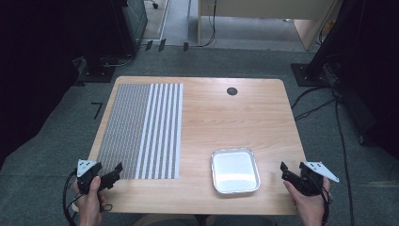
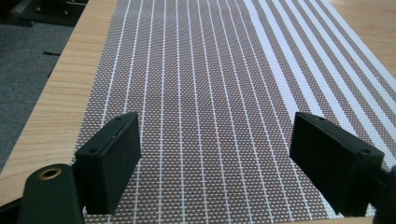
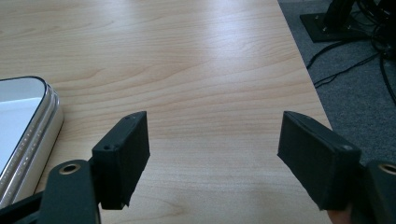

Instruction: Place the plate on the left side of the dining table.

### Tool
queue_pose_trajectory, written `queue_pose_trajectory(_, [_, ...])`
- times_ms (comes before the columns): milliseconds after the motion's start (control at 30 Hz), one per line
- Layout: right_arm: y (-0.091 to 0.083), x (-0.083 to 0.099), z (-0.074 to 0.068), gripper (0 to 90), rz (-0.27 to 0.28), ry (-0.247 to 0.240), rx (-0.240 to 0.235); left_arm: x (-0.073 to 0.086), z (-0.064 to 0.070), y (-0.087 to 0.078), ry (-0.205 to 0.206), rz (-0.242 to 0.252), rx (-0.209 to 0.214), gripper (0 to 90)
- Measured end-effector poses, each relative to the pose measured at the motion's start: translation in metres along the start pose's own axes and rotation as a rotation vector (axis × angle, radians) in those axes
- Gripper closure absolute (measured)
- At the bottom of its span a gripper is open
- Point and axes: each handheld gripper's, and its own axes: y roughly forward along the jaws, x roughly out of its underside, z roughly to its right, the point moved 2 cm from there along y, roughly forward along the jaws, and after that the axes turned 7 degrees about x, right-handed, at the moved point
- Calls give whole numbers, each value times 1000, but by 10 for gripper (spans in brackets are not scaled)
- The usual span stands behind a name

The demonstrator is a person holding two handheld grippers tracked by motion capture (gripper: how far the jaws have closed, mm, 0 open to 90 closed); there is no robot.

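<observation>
We see the tray [image 3: 25,123] cut off by the left edge in the right gripper view. We find the mat's [image 2: 205,93] far end cropped in the left gripper view. The forearms leave the high view's bottom edge.

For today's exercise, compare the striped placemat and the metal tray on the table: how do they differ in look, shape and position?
The placemat is a flat woven sheet, brown with white stripes; the tray is shiny metal with a raised rim and a plain pale inside.
The placemat is a long rectangle covering much more of the table than the small, round-cornered tray.
The placemat lies on the left, by the left tool; the tray sits nearer the right tool.
Both lie flat, with nothing on them.
</observation>
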Motion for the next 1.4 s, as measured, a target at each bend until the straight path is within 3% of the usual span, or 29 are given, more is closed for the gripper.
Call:
queue_pose_trajectory(700, [-3,0,-12,276,2,-15,-33,-1,13,3,9,-9,31,166])
queue_pose_trajectory(867, [-4,1,-16,307,0,-26,-48,-1,17,5,11,-12,42,166])
queue_pose_trajectory(1000, [-4,2,-19,397,4,-42,-69,-1,22,6,13,-14,52,166])
queue_pose_trajectory(1400, [-10,1,-22,500,17,-8,-106,0,37,10,38,-18,63,166])
